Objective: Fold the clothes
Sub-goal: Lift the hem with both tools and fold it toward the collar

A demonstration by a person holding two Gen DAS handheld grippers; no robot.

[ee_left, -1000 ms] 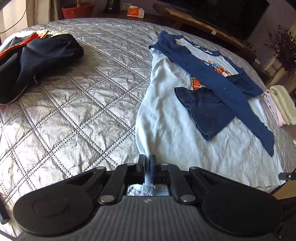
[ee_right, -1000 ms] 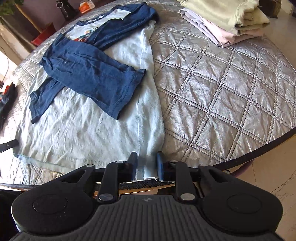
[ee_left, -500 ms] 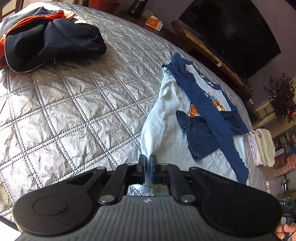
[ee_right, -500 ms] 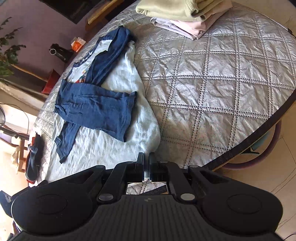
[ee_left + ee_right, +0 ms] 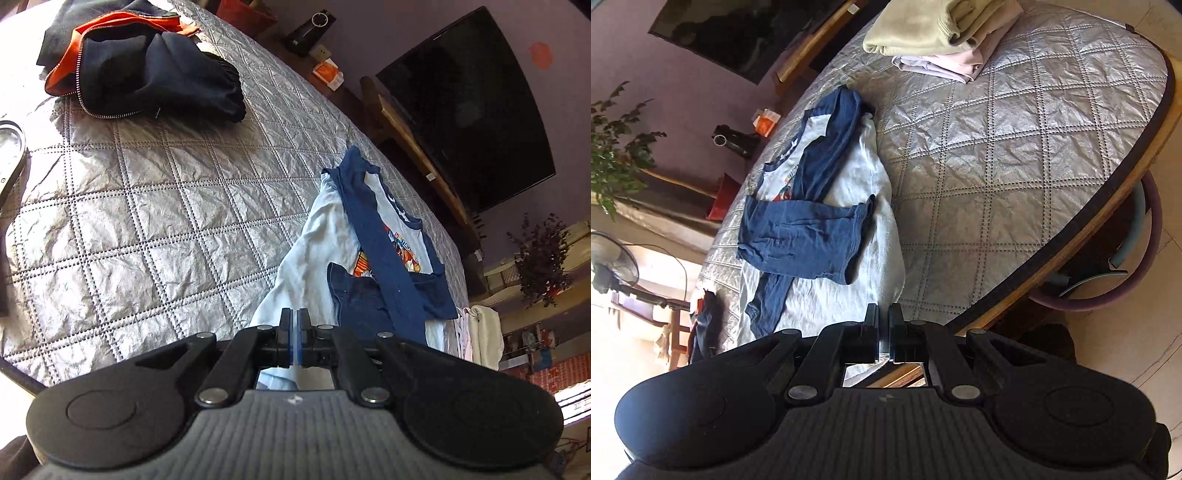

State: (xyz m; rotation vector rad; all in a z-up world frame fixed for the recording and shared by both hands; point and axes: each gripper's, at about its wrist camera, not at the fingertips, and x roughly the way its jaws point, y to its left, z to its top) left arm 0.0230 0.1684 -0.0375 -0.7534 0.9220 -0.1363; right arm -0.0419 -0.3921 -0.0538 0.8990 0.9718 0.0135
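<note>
A pale blue shirt [image 5: 314, 254] with navy sleeves folded across its front lies on the silver quilted table [image 5: 147, 206]. Its near hem is raised off the table. My left gripper [image 5: 294, 325] is shut on the hem's left corner. In the right wrist view the same shirt [image 5: 857, 206] runs away from me, and my right gripper [image 5: 884, 321] is shut on the hem's right corner near the table's edge [image 5: 1100, 206]. A printed picture shows near the collar.
A dark jacket with orange lining [image 5: 140, 70] lies at the table's far left. Folded clothes [image 5: 942, 33] are stacked at the far right. A television [image 5: 469, 103] and a plant [image 5: 539, 258] stand beyond the table. A chair [image 5: 1115, 266] sits under the right edge.
Both grippers have risen and tilted, lifting the shirt's near hem off the table. My right gripper went from open around the hem to shut on it.
</note>
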